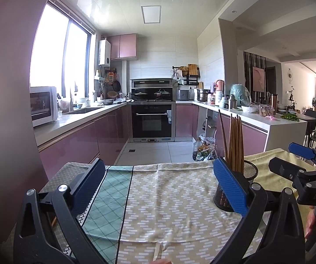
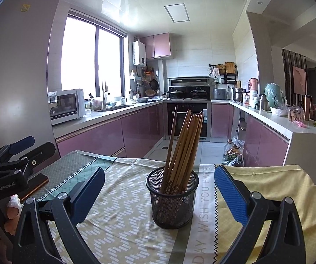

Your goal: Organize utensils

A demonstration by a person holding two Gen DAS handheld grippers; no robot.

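Note:
A black mesh cup (image 2: pixel 172 200) stands on the patterned tablecloth (image 2: pixel 125 217). Several wooden chopsticks (image 2: pixel 183 145) stand in it, leaning right. My right gripper (image 2: pixel 158 189) is open and empty, with the cup between and just ahead of its blue pads. In the left wrist view the cup (image 1: pixel 249 172) sits behind the right blue pad (image 1: pixel 230 184), chopsticks (image 1: pixel 235 140) sticking up. My left gripper (image 1: pixel 158 184) is open and empty over the cloth, left of the cup. The right gripper (image 1: pixel 300 165) also shows at the far right of this view.
A phone (image 2: pixel 35 186) lies on the table's left edge, by the left gripper (image 2: pixel 15 162). A yellow cloth (image 2: pixel 267 189) covers the table's right side. Beyond the table are the kitchen floor, purple cabinets (image 2: pixel 96 138), an oven (image 1: pixel 152 123) and a cluttered counter (image 1: pixel 256 114).

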